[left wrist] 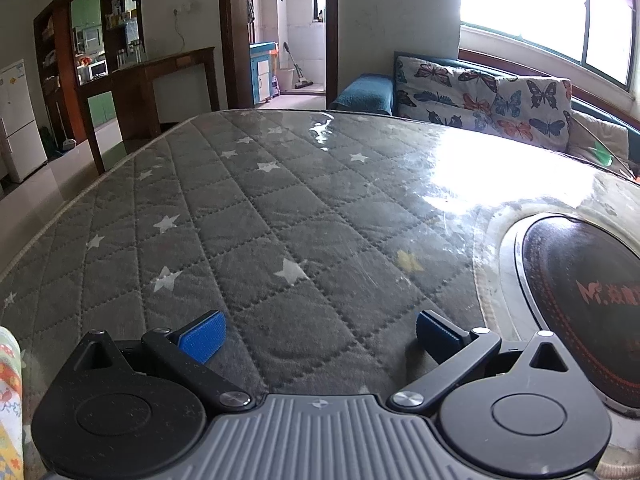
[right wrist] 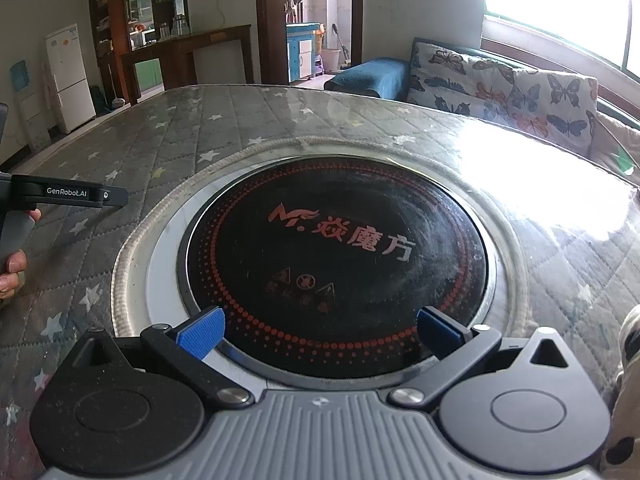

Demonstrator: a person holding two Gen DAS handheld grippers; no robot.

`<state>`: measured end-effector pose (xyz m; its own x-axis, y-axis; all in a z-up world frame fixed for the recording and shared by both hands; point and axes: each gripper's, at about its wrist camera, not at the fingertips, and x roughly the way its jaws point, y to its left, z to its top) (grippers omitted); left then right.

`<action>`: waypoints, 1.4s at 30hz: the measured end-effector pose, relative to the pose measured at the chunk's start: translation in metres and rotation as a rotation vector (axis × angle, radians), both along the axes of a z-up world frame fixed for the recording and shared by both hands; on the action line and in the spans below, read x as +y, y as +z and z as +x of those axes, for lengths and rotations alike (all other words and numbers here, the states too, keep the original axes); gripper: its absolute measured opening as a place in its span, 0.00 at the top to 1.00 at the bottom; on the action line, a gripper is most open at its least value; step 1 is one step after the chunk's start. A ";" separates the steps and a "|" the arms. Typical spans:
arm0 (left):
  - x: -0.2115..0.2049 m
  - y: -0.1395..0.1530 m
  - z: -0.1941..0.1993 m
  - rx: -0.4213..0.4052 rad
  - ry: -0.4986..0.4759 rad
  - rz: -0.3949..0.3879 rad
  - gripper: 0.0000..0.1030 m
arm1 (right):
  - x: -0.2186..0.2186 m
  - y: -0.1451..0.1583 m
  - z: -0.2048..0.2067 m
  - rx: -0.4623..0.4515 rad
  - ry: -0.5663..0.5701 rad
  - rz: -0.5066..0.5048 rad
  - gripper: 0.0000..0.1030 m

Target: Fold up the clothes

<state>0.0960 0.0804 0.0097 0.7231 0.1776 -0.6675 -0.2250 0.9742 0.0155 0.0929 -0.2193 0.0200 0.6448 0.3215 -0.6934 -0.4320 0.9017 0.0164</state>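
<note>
My left gripper [left wrist: 320, 334] is open above the grey quilted star-patterned table cover [left wrist: 280, 200], with nothing between its blue pads [left wrist: 204, 336]. My right gripper [right wrist: 320, 330] is open too, hovering over the near edge of a round black induction cooktop [right wrist: 336, 256] set into the table. At the far left of the left wrist view, a strip of colourful patterned cloth [left wrist: 10, 400] shows at the table's near edge. Beige spotted fabric [right wrist: 624, 400] shows at the right edge of the right wrist view. No garment lies between either gripper's fingers.
The left gripper's body, marked GenRobot.AI [right wrist: 68, 194], shows at the left of the right wrist view, held by a hand [right wrist: 12, 272]. A butterfly-print sofa [left wrist: 480, 96] stands behind the table, a white fridge [left wrist: 18, 120] and dark wooden shelving [left wrist: 120, 60] at far left.
</note>
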 end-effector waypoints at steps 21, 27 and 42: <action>-0.028 0.006 -0.038 0.055 0.000 -0.025 0.00 | 0.001 0.008 -0.027 -0.003 0.038 -0.030 0.00; -0.034 0.007 -0.045 0.064 -0.007 -0.029 0.00 | -0.003 0.009 -0.036 0.001 0.038 -0.033 0.00; -0.050 0.012 -0.063 0.071 -0.023 -0.051 0.00 | -0.016 0.010 -0.054 0.010 0.021 -0.019 0.00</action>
